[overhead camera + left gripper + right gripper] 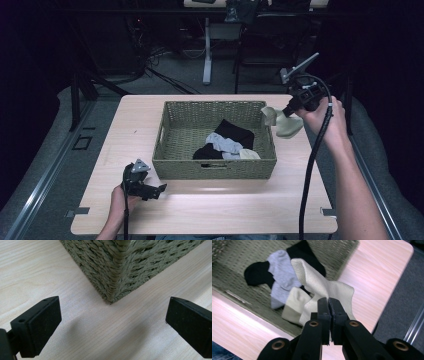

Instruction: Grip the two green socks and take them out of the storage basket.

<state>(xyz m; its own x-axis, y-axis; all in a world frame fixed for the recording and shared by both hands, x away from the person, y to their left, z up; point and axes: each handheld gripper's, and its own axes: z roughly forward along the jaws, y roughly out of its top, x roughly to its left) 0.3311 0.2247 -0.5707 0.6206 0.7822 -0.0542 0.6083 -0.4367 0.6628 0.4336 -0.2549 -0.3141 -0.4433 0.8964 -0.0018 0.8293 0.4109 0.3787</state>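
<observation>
My right tool point(329, 305) is pinched tight on a cream sock point(322, 287), held over the right rim of the woven basket point(215, 168); the ribbed knit hangs lengthwise, cuff end pointing toward the basket, I think. Inside lie black point(257, 272), grey point(279, 267) and cream socks. My left tool point(112, 322) sits spread wide above the wood-grain desk point(37, 272), facing the basket's corner
</observation>
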